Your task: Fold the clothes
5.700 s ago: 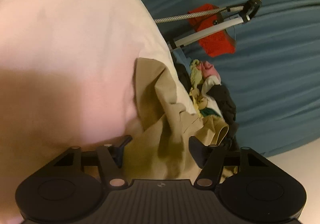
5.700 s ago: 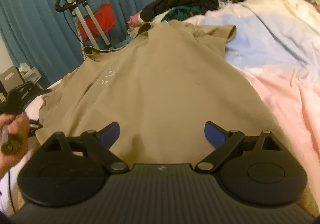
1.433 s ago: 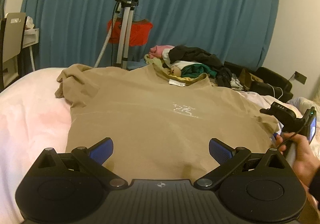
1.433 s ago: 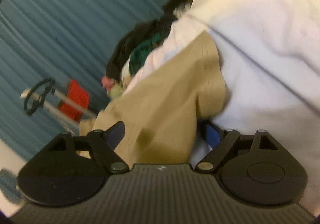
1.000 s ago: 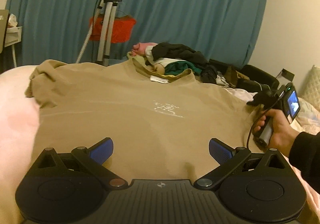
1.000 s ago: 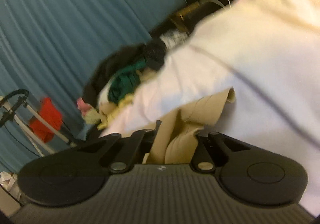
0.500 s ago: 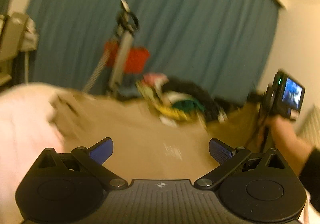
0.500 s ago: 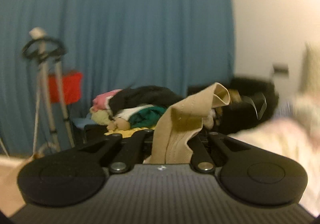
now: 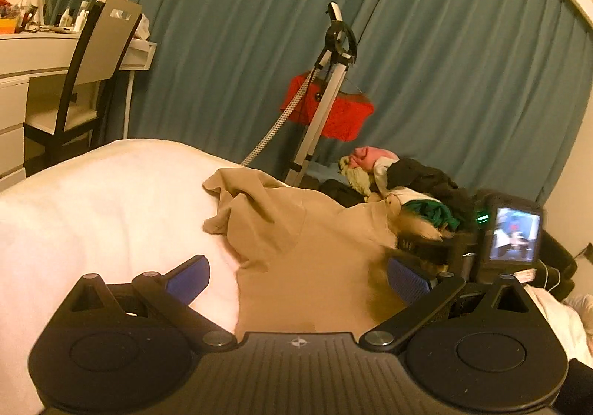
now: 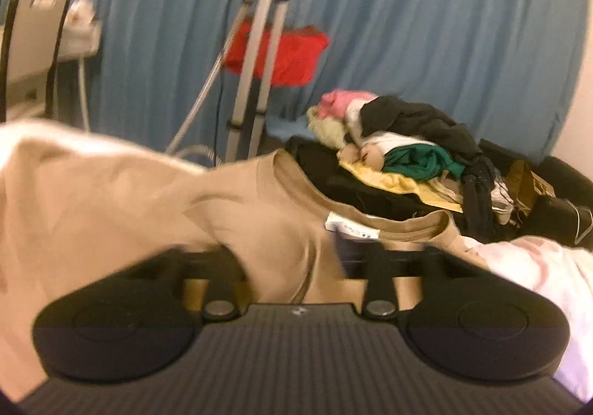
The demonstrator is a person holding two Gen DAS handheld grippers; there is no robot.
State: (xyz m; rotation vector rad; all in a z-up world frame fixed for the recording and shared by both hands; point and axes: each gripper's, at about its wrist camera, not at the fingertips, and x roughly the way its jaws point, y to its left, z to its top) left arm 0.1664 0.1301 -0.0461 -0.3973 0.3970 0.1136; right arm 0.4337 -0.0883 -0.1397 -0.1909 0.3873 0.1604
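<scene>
Behind, clothes pile [image 10: 404,148], steamer stand [image 9: 326,89], teal curtain [image 9: 463,63]

The right claw [image 10: 300,263], clamped on a fold of the tan T-shirt [image 9: 307,259] a second ago, has just been opening, with tan cloth between its jaws (blurred). That sleeve now lies folded in toward the collar; the shirt's 3 o'clock edge no longer lies spread.

White neck label [image 10: 352,231] on the beige T-shirt [image 10: 259,229] bears print too blurred to read.
</scene>
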